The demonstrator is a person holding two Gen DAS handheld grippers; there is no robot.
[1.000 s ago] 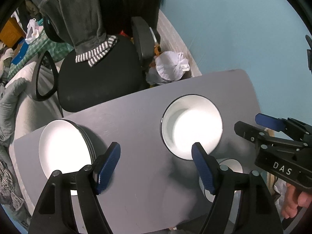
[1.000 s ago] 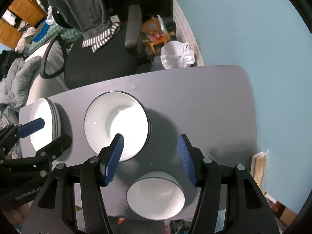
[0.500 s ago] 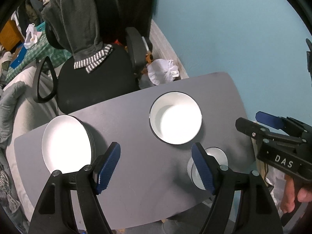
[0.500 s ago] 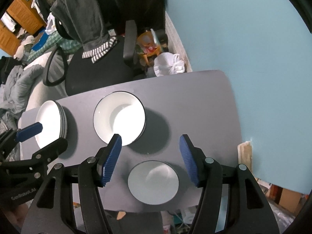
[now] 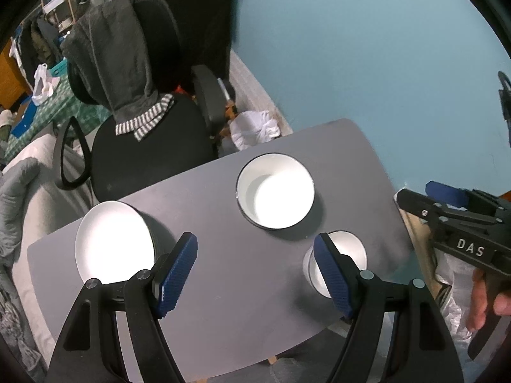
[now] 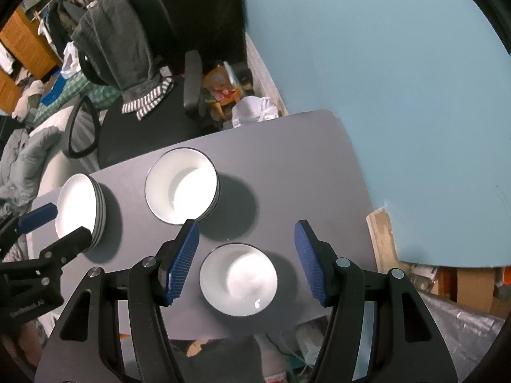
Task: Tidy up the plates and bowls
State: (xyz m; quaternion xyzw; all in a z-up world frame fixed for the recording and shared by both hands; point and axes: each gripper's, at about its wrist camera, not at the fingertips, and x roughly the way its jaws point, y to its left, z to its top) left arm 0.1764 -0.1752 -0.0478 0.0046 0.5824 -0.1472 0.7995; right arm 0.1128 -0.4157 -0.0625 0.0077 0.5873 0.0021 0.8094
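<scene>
Three lots of white, dark-rimmed crockery on the grey table (image 6: 287,146): stack of plates (image 6: 80,204) at left edge, stack of wider bowls (image 6: 182,185) mid-table, small bowl (image 6: 238,279) near front edge. Well apart, none touching. Left gripper (image 5: 255,269) spread wide, empty, above bare tabletop. Right gripper (image 6: 246,255) also parted, empty, above small bowl.

Overhead light blows out the white bowls (image 5: 276,190), casting soft shadows on the table (image 6: 287,159); fisheye edges darken and bend.
</scene>
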